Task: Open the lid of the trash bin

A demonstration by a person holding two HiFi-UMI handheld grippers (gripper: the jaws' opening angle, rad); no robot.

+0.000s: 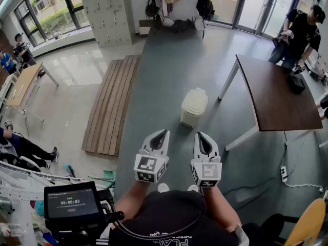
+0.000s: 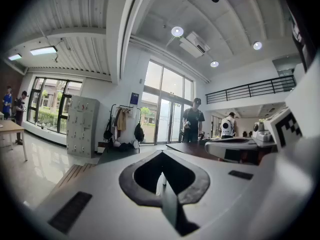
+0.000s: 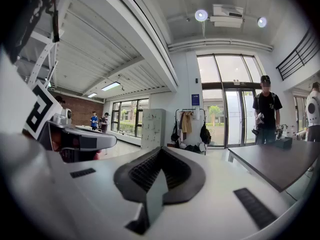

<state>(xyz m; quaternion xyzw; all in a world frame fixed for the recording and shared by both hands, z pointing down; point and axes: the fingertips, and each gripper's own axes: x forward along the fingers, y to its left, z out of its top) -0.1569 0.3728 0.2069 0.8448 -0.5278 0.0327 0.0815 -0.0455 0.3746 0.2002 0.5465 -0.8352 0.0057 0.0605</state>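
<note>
A small cream-white trash bin stands on the grey floor with its lid down, in the head view ahead of both grippers. My left gripper and right gripper are held side by side, well short of the bin and not touching it. Both are shut with nothing between the jaws. The left gripper view shows its own closed jaws pointing across the room, and the right gripper view shows the same for its jaws. The bin is in neither gripper view.
A brown table on white legs stands just right of the bin, with a person at its far end. Wooden planks lie on the floor to the left. A power strip and a yellow chair are near right.
</note>
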